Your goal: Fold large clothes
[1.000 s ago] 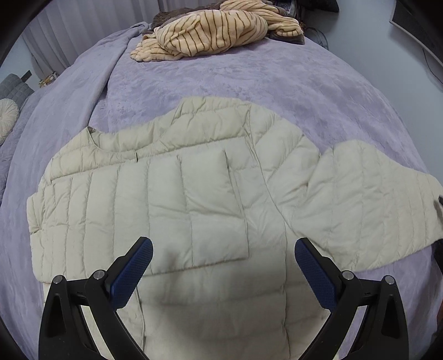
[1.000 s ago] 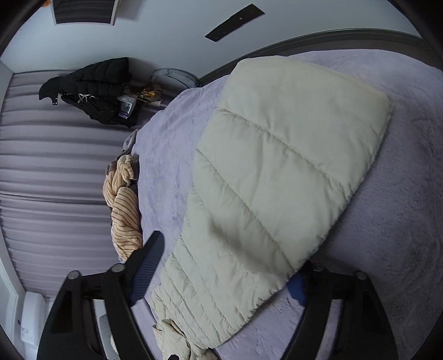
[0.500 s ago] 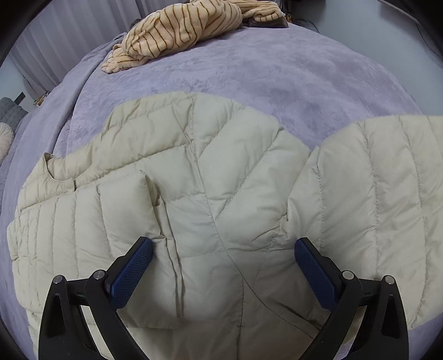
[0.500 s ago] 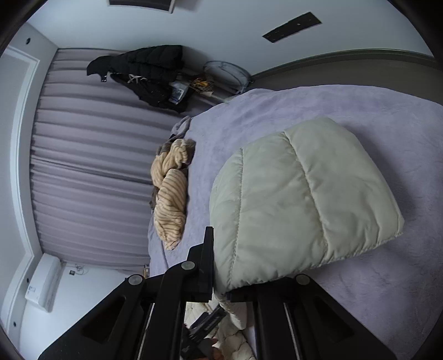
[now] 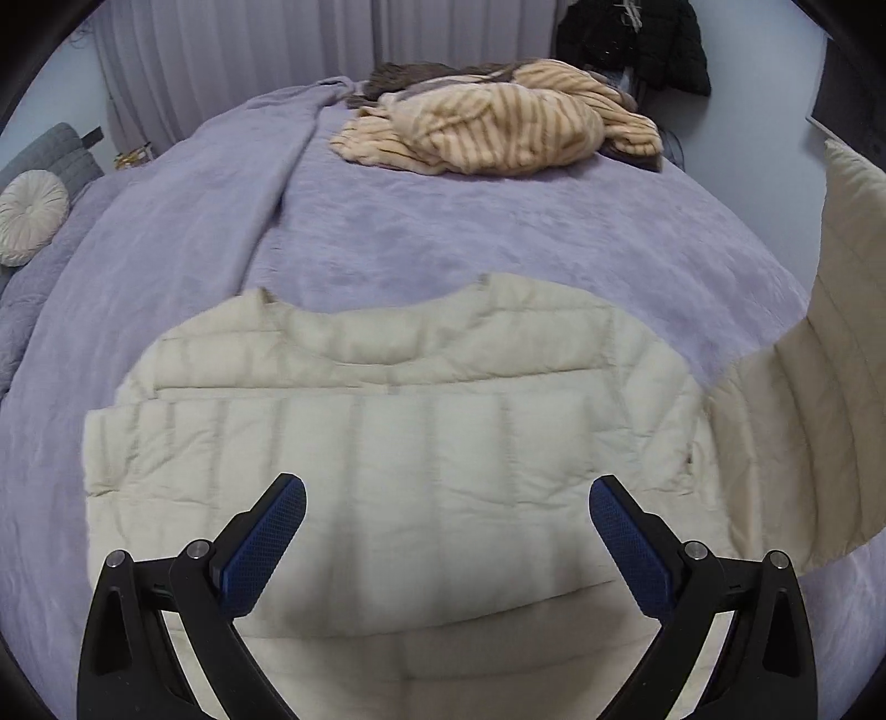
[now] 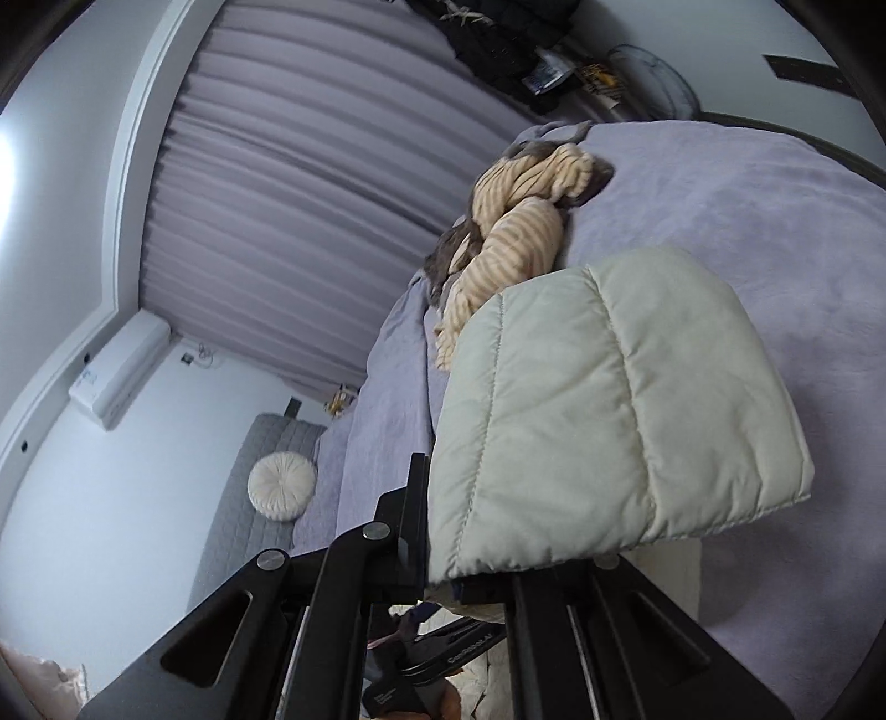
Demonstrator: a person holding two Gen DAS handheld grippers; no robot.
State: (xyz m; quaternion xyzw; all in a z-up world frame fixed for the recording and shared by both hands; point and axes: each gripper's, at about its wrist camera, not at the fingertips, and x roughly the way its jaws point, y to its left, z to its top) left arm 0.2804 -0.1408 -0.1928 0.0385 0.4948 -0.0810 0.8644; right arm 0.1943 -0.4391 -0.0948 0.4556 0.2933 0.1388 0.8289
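Note:
A cream quilted puffer jacket (image 5: 398, 443) lies flat on the lavender bed cover (image 5: 443, 221), collar away from me, one sleeve folded across its chest. My left gripper (image 5: 446, 543) is open and empty, hovering over the jacket's lower body. The other sleeve (image 5: 819, 387) rises off the bed at the right. In the right wrist view my right gripper (image 6: 470, 576) is shut on that sleeve's cuff end (image 6: 598, 410), which stands up above the jaws and hides the fingertips.
A striped tan garment (image 5: 498, 127) lies bunched at the far end of the bed, also in the right wrist view (image 6: 520, 221). A black coat (image 5: 637, 39) hangs beyond it. A round cream cushion (image 5: 30, 213) sits on a grey seat at the left. Pleated curtains (image 6: 310, 210) line the wall.
The right gripper has closed on the sleeve cuff and lifted it off the bed. The left gripper has pulled back from the jacket's shoulder and now faces the collar squarely.

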